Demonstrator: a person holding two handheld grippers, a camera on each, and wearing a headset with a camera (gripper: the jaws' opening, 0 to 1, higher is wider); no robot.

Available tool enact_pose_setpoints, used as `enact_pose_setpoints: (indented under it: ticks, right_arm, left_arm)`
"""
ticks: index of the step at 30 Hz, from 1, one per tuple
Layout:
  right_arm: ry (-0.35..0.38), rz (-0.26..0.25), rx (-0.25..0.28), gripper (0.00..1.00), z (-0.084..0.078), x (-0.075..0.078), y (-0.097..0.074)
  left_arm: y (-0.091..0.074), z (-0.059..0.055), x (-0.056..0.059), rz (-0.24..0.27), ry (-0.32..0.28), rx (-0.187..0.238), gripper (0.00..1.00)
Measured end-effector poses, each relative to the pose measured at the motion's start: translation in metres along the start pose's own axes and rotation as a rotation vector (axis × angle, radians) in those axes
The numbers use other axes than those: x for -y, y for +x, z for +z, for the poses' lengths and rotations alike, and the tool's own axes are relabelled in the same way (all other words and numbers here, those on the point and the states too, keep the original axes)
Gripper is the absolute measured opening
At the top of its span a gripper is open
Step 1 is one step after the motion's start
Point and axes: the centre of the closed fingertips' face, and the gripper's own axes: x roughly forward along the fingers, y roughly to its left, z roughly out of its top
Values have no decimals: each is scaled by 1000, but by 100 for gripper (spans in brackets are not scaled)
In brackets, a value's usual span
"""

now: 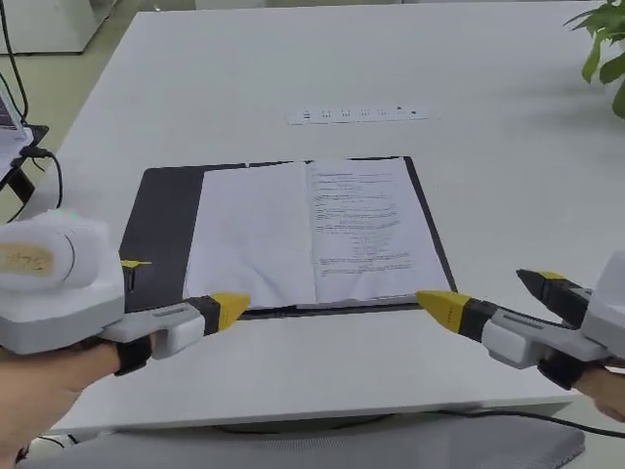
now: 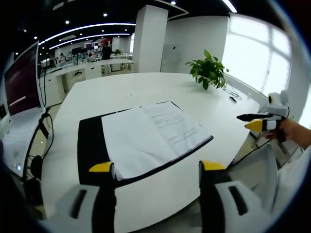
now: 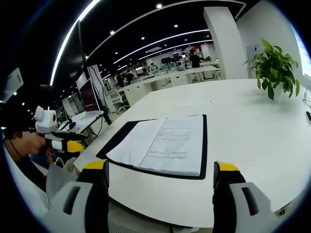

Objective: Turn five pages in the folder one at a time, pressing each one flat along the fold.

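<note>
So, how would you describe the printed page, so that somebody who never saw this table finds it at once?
On the big white table an open black folder lies near the person's edge. Two sheets lie in it side by side; the printed page is the right one in the head view, covered with small text, while its neighbour is blank.

White-bodied left gripper (image 1: 183, 286) and right gripper (image 1: 491, 291), 2 black jaws each, yellow tips.
</note>
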Motion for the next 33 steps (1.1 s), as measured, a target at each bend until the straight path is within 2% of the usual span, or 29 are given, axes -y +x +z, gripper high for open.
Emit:
enact_pose_setpoints:
  ticks: [9, 16, 21, 25, 33]
  right_arm:
    - [19, -7, 20, 85, 2, 6, -2]
    - [25, -8, 16, 82, -2, 13, -3]
    - [22, -8, 8, 80, -6, 16, -3]
    - [14, -11, -1, 79, -10, 22, 0]
    - [37, -13, -18, 78, -18, 29, 4]
  left_arm:
    - [49, -2, 23, -56, 42, -49, 54]
    - [94, -5, 51, -104, 101, -76, 46]
    - [123, -3, 75, -139, 133, -70, 44]
    - [147, -7, 92, -161, 159, -82, 44]
    - [184, -14, 116, -189, 176, -94, 44]
